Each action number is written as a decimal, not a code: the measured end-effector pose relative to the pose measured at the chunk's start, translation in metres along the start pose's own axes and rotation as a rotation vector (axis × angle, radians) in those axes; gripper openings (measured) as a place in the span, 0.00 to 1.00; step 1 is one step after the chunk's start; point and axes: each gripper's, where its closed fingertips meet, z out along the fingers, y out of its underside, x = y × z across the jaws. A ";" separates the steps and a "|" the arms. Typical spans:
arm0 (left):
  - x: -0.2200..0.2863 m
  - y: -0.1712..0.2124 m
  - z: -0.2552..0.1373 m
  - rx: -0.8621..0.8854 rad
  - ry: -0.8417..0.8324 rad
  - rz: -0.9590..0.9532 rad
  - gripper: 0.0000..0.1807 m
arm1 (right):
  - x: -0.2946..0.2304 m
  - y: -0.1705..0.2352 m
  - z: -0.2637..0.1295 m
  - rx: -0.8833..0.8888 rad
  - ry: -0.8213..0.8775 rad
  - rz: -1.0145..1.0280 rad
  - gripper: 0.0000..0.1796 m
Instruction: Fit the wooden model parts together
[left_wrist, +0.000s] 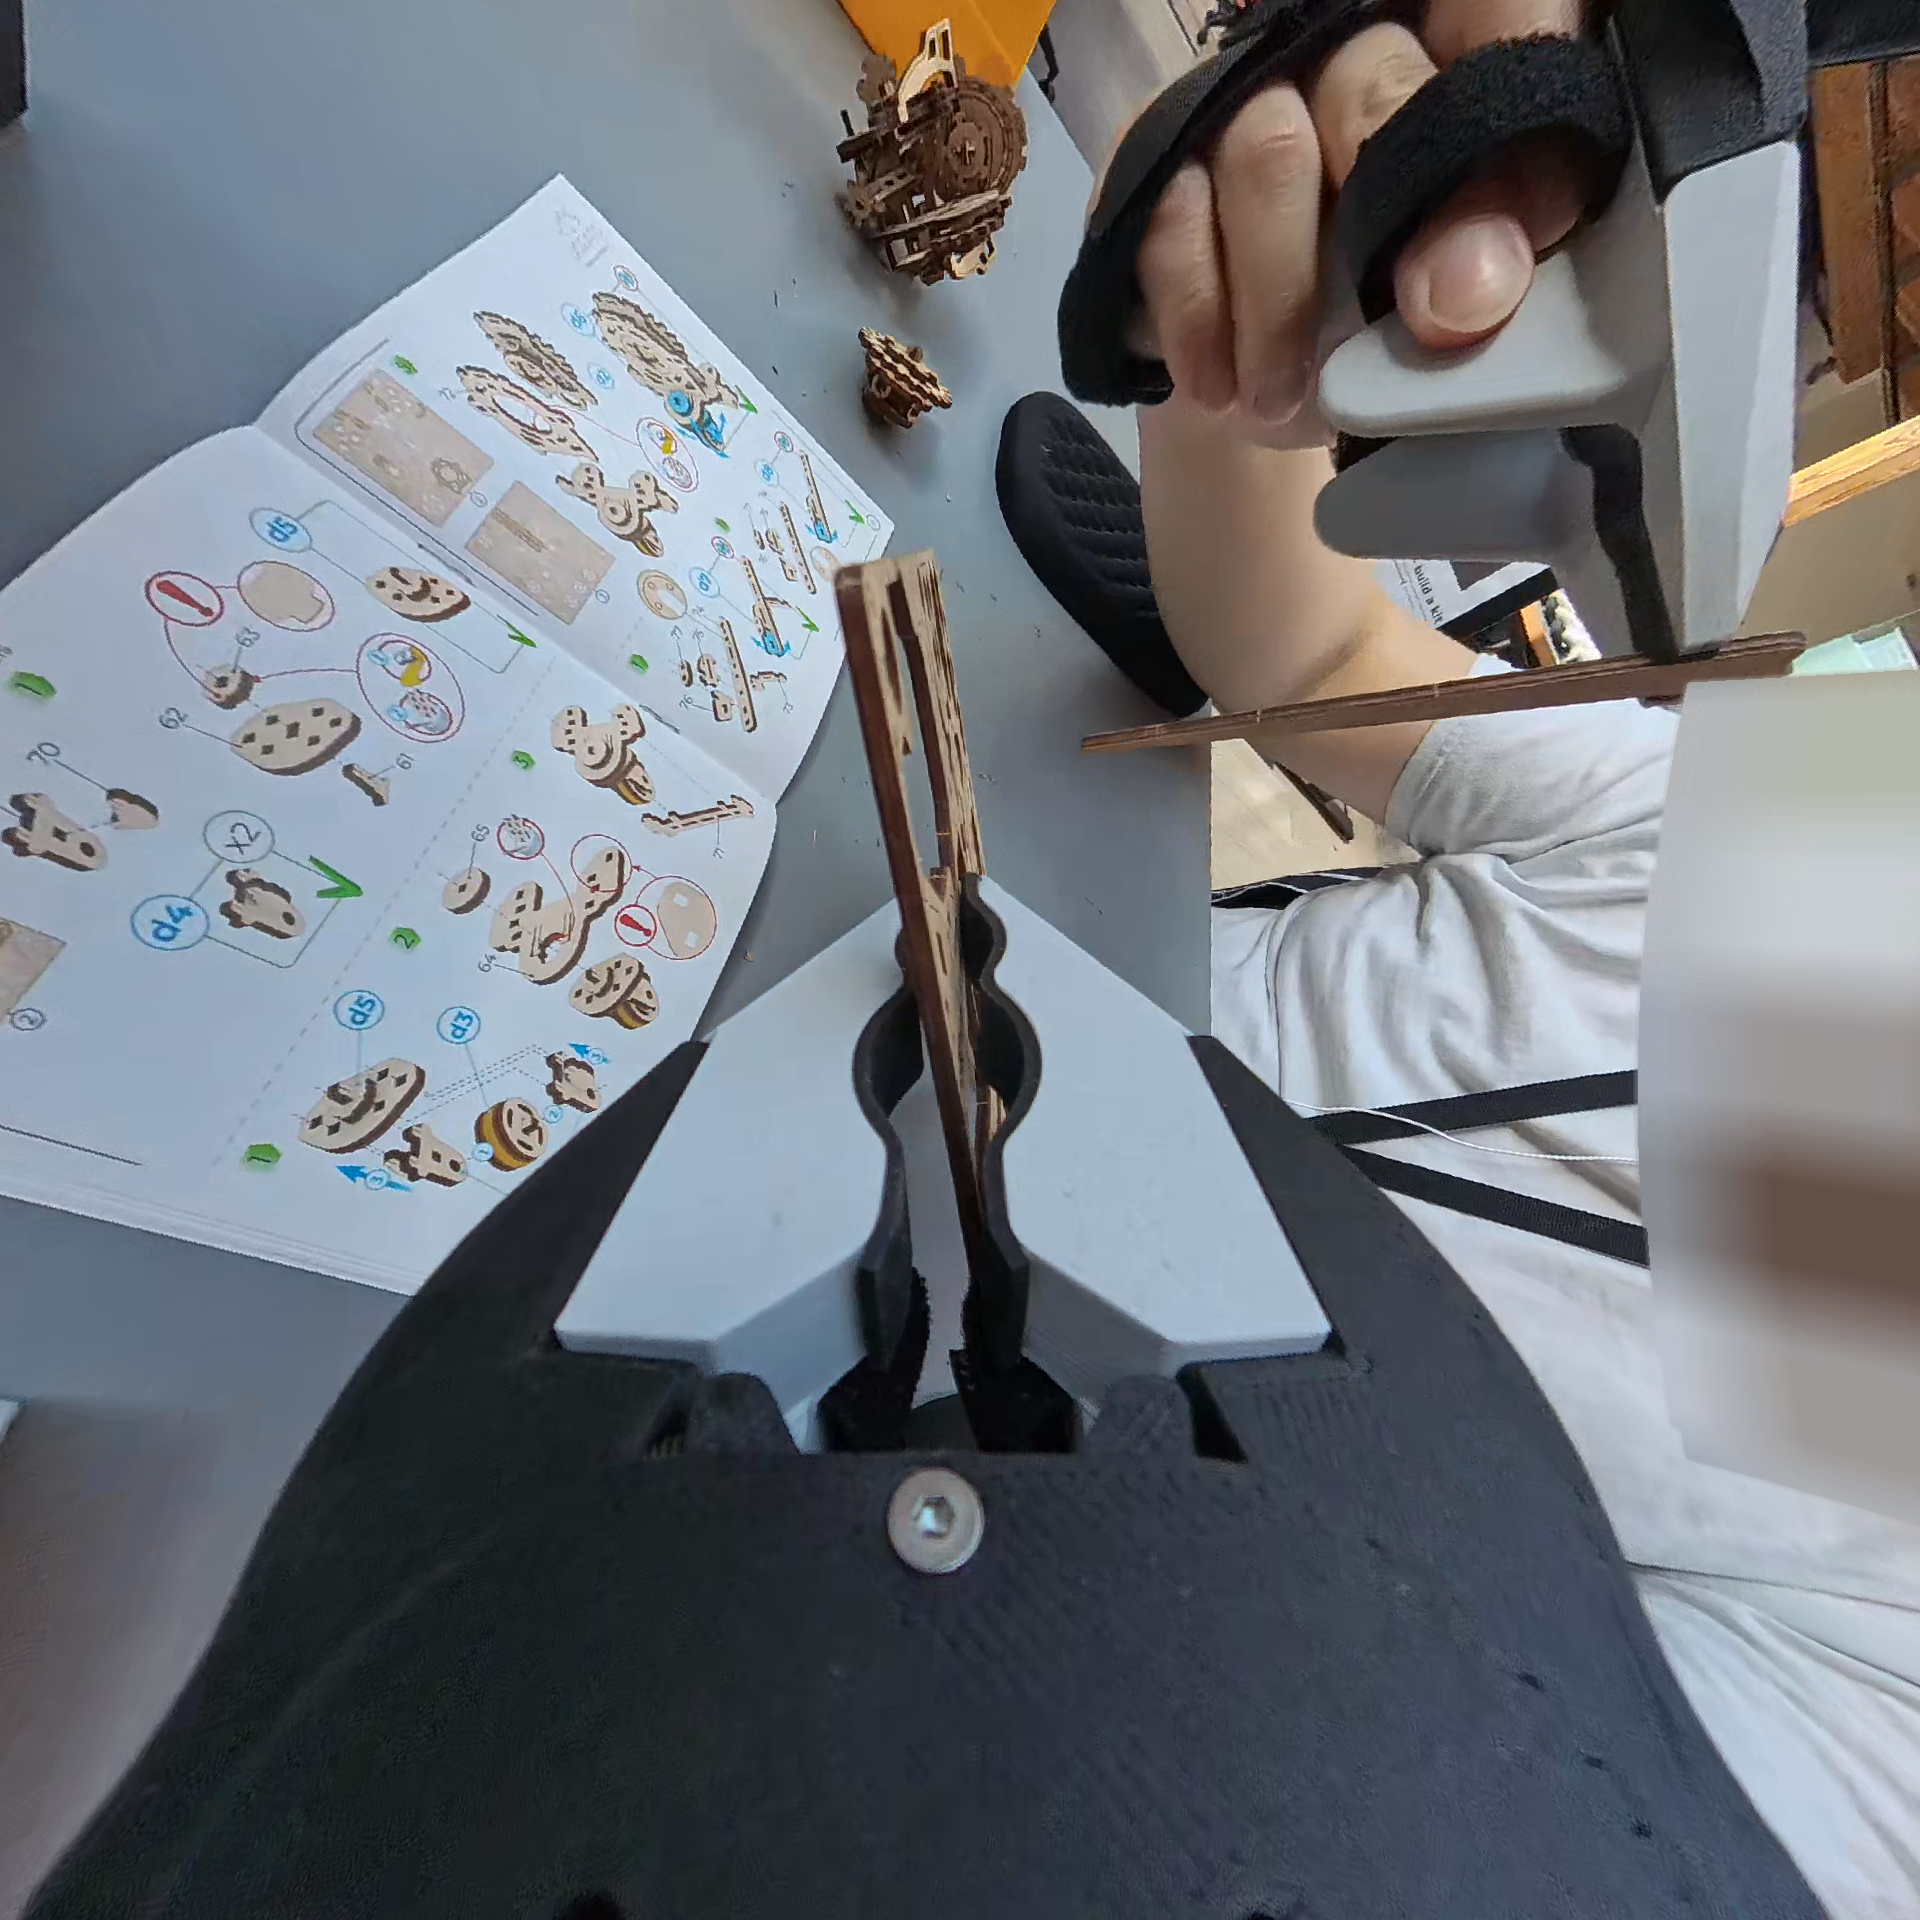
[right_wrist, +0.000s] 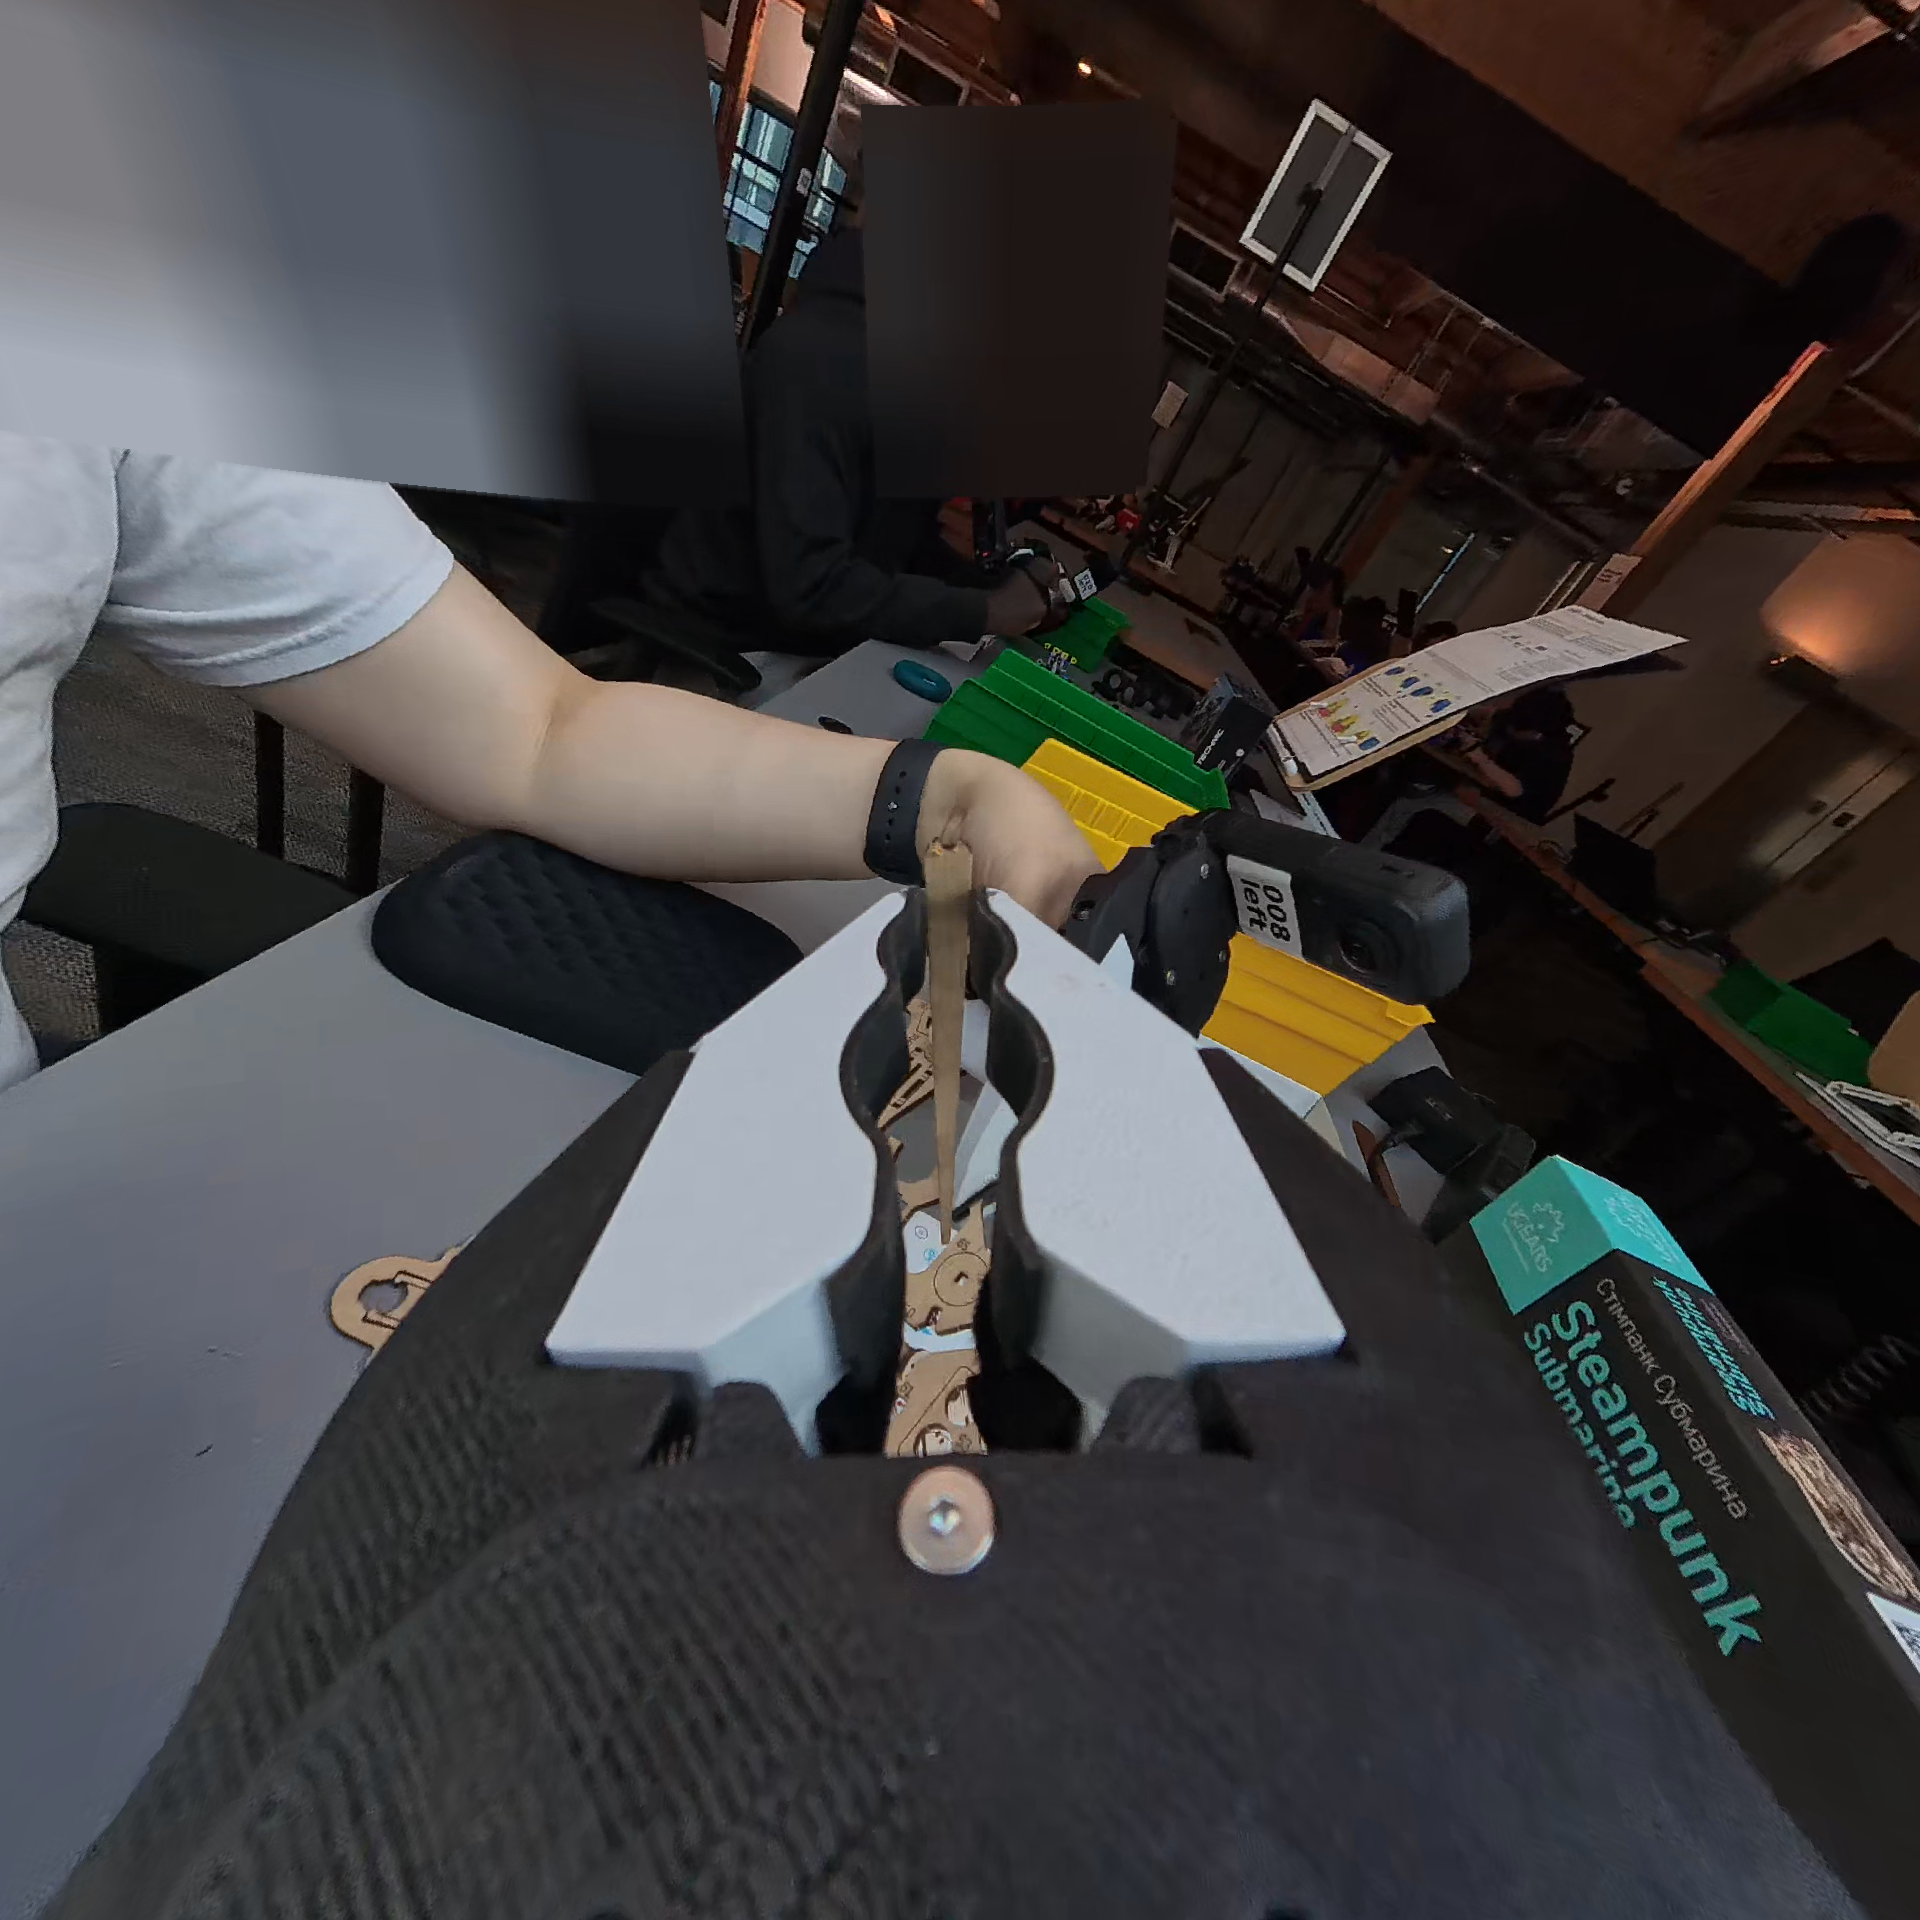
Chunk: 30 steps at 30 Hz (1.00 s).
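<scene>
Colours you see
Grey tabletop (left_wrist: 644, 94); dark brown wooden sheet (left_wrist: 914, 748); white booklet (left_wrist: 343, 727); yellow bins (right_wrist: 1299, 997); green bins (right_wrist: 1049, 707).

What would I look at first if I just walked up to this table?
Probably the thin wooden sheet standing on edge, pinched in the left tool up front. To its left, an open instruction booklet full of drawings lies on the grey table; a half-built wooden model sits behind.

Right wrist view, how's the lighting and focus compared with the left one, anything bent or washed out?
Right wrist view: dim, warm-lit room behind, daylit grey table in front; the wooden piece in the right hand-held gripper looks sharp; blurred patches were added afterwards. Left wrist view: bright and even, open instruction booklet crisp with no glare, wide-angle lens bowing its edges, wooden sheet soft at its far end.
</scene>
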 end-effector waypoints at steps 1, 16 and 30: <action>-0.002 0.000 0.000 0.004 0.013 -0.011 0.00 | 0.004 0.002 0.001 0.006 -0.009 0.007 0.04; -0.014 0.005 0.001 0.004 0.085 -0.064 0.00 | 0.006 0.039 0.009 0.010 -0.152 0.054 0.03; -0.019 0.003 -0.003 0.024 0.071 -0.087 0.00 | 0.016 0.044 -0.004 0.009 0.182 -0.002 0.04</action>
